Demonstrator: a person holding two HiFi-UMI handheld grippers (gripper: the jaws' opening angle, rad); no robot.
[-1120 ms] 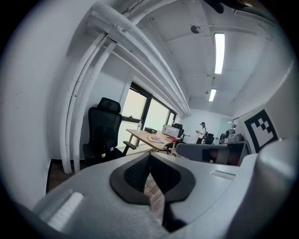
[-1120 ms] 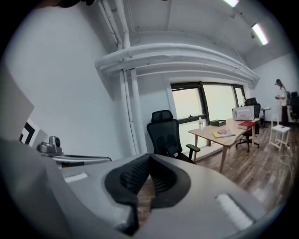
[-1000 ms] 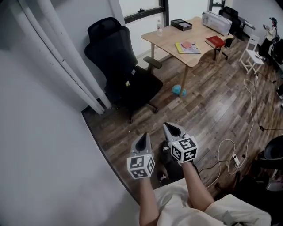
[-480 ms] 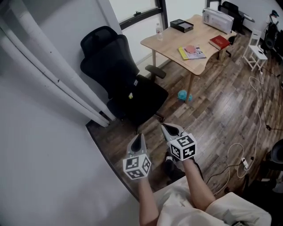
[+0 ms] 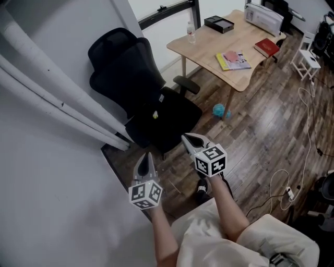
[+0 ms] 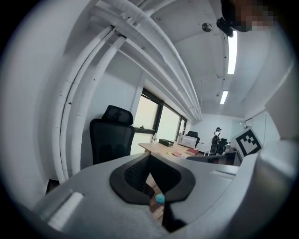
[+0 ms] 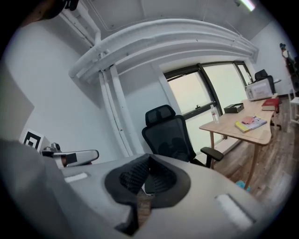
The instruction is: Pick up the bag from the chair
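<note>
A black office chair stands against the white wall, a short way ahead of both grippers. On its seat lies something dark with a small yellow tag, which I take for the bag; black on black, its outline is unclear. My left gripper points at the chair's base, jaws together and empty. My right gripper sits just short of the seat's front edge, also shut and empty. The chair shows beyond the left gripper as chair, and beyond the right gripper as chair.
A wooden table behind the chair carries a bottle, a black box, books and a white machine. A blue ball lies under it. White pipes run along the wall; cables trail across the floor at right.
The chair now sits closer and lower in the head view. Both grippers have shifted left and forward toward it, the left one furthest. Their jaws look unchanged.
</note>
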